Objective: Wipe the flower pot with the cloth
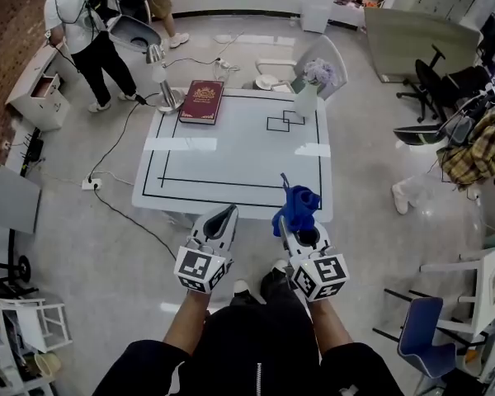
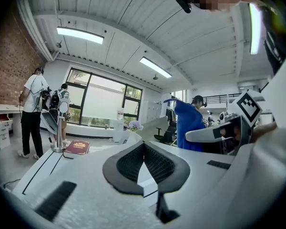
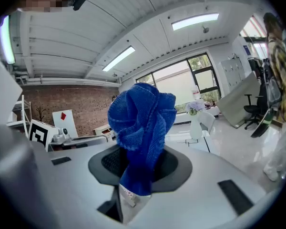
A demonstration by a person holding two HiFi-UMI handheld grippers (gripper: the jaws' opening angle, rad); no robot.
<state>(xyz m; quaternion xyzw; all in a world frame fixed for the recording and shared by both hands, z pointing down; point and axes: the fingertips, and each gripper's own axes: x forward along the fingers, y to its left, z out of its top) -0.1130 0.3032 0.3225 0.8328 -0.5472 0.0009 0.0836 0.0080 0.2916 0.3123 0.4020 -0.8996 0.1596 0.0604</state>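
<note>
A white flower pot (image 1: 306, 99) with pale flowers stands at the far right corner of the white table (image 1: 231, 151). It also shows in the left gripper view as the pot (image 2: 124, 135) and in the right gripper view as the pot (image 3: 196, 125). My right gripper (image 1: 295, 225) hovers over the table's near edge, shut on a bunched blue cloth (image 1: 297, 207) that sticks up from its jaws. In its own view the right gripper (image 3: 139, 168) pinches the cloth (image 3: 142, 128). My left gripper (image 1: 219, 219) hangs beside it, shut and empty; in its own view the left gripper (image 2: 144, 146) has its pads touching.
A red book (image 1: 202, 101) and a desk lamp (image 1: 161, 77) sit at the table's far left corner. Black lines mark the tabletop. A white chair (image 1: 323, 56) stands behind the pot. People stand at the far left (image 1: 87, 35). Chairs (image 1: 421, 345) crowd the right side.
</note>
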